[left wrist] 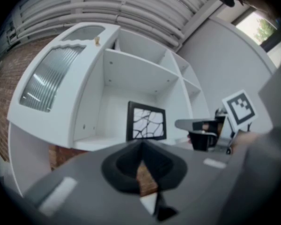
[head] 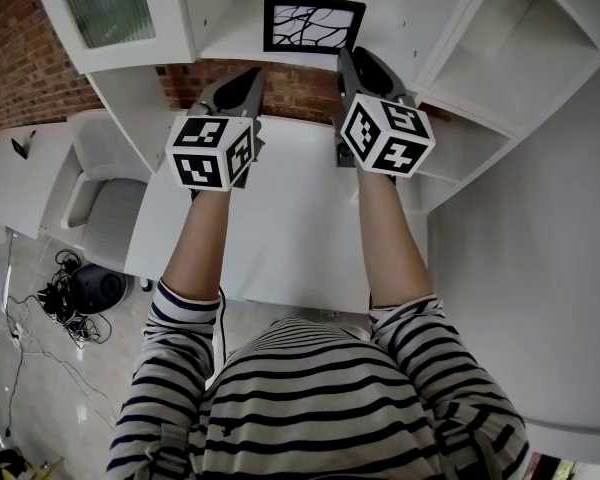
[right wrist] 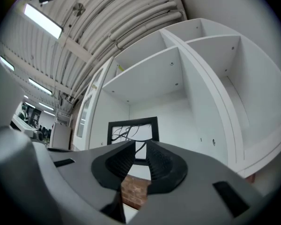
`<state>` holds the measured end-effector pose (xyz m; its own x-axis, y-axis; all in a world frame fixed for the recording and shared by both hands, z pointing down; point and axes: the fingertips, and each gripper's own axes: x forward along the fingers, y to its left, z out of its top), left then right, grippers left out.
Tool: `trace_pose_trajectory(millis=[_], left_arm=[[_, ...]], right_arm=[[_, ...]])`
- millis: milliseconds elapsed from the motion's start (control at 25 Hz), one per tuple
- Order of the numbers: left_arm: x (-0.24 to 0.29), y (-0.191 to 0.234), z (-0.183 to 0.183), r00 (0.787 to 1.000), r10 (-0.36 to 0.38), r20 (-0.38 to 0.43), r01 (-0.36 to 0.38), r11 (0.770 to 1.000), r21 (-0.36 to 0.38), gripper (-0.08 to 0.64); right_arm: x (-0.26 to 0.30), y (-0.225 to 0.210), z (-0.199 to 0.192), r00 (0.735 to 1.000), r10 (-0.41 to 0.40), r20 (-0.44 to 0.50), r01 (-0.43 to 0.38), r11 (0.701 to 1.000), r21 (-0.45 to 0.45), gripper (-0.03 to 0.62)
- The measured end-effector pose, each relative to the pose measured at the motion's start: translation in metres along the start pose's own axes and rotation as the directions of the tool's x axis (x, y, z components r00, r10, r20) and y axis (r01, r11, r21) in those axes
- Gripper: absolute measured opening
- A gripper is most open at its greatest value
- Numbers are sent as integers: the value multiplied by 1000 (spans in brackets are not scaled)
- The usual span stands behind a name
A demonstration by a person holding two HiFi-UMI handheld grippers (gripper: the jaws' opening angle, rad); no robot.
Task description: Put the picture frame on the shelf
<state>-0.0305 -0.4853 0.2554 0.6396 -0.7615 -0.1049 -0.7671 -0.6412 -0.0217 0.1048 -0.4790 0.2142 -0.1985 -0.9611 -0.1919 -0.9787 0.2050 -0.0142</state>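
A black picture frame (head: 313, 24) with a white, black-veined print stands upright at the back of the white shelf (head: 230, 43). Neither gripper touches it. It also shows in the left gripper view (left wrist: 146, 122) and, partly behind the jaws, in the right gripper view (right wrist: 126, 130). My left gripper (head: 252, 73) hovers below and left of the frame; its jaws (left wrist: 141, 144) meet at the tips and hold nothing. My right gripper (head: 348, 58) hangs just under the frame's right corner. A narrow gap shows between its jaws (right wrist: 141, 144), with nothing in it.
A white desk (head: 300, 238) lies below the shelving, against a brick wall (head: 10, 48). A glass-fronted cabinet door (head: 105, 3) is left of the frame's bay, and open white compartments (head: 520, 38) are to its right. A grey chair (head: 105, 208) and cables (head: 75, 298) sit at the left.
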Motion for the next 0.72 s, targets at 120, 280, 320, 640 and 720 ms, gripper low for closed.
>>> trace_pose_trajectory(millis=[120, 280, 320, 640, 720], left_arm=[[-12, -2, 4, 1000, -3, 27, 4, 1000, -24, 6], [-28, -12, 5, 998, -26, 58, 29, 998, -50, 6], [-32, -16, 5, 997, -37, 62, 40, 998, -51, 6], [-63, -48, 2, 990, -115, 83, 119, 992, -48, 6], [-72, -53, 1, 988, -126, 88, 130, 991, -42, 6]], right_arm=[[-18, 6, 1, 997, 57, 44, -60, 996, 71, 63], [-40, 23, 0, 984, 166, 60, -172, 977, 125, 61], [-45, 27, 1, 980, 189, 64, -196, 972, 128, 59], [-89, 49, -5, 959, 274, 80, -282, 952, 117, 23], [-100, 57, -8, 954, 290, 80, -297, 949, 104, 17]])
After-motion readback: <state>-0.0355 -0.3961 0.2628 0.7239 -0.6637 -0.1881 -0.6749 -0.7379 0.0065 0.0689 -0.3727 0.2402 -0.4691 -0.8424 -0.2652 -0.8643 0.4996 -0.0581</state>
